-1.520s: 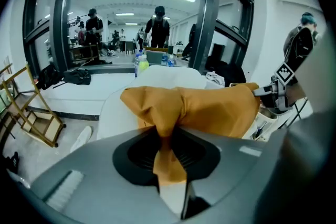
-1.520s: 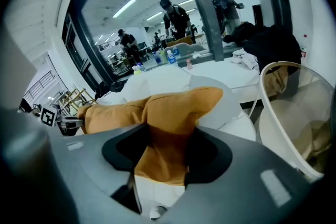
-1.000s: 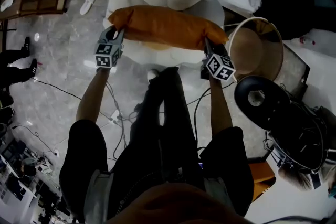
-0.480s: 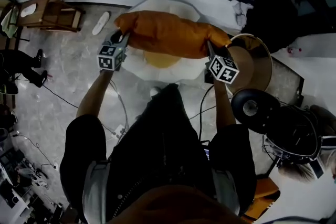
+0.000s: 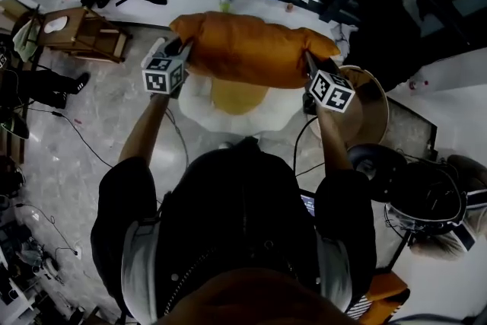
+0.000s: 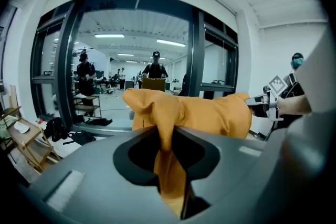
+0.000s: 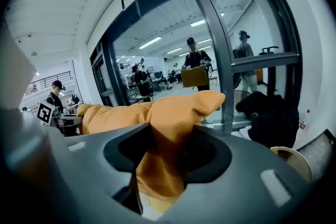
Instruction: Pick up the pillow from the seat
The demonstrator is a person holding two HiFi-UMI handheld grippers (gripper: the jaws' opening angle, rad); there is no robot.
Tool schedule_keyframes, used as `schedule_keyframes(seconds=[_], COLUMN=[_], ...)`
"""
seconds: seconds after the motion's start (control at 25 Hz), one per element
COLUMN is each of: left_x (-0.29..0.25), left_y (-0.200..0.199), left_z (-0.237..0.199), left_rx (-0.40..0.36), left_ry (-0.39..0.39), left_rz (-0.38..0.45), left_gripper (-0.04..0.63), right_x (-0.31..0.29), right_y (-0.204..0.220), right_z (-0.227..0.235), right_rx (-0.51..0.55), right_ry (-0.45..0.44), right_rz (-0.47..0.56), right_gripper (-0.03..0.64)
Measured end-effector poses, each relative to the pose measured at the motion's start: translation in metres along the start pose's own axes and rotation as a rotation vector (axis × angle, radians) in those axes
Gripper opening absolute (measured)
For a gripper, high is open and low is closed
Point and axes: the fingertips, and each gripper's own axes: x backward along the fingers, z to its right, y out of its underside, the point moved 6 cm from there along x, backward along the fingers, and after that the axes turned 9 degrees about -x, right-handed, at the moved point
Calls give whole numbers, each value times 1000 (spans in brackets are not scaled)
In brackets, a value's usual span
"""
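Now pillow [image 5: 247, 49] aloft, edges clr of seat [image 5: 280, 107]

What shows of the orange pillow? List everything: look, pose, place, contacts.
The orange pillow is long, plump and soft, its cloth-like cover wrinkled, with pointed corners. It hangs roughly level, stretched between the two grippers, above the white seat and seemingly clear of it. The left gripper is clamped on the bunched fabric at one end. The right gripper pinches the other end, its jaws closing on the corner between them. Nothing else is seen touching it.
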Motion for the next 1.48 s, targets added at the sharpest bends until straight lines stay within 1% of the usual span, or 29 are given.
schedule_keyframes(seconds=[0.08,0.24,0.4,0.6,0.88,1.2,1.48], left_x=[3,12,12,9,2,-2,-8], left_y=[-16,-43,-65,-78,-78,-75,-80], left_z=[-3,-5,-13,-14,-17,-13,-8], left_rx=[1,1,-18,-32,-14,-30,-36], left_ry=[-7,-5,-3,1,17,34,38], left_rz=[35,77,95,117,100,100,91], left_gripper=[78,78,78,78,78,78,78], right_x=[3,16,17,16,16,17,21], right_y=[-16,-39,-58,-66,-70,-64,-69], right_z=[-6,-18,-24,-27,-28,-22,-17], right_rx=[7,4,29,49,51,48,41], right_ry=[2,0,10,12,26,34,42], right_rz=[30,75,103,112,105,111,121], right_gripper=[198,190,186,172,170,170,170])
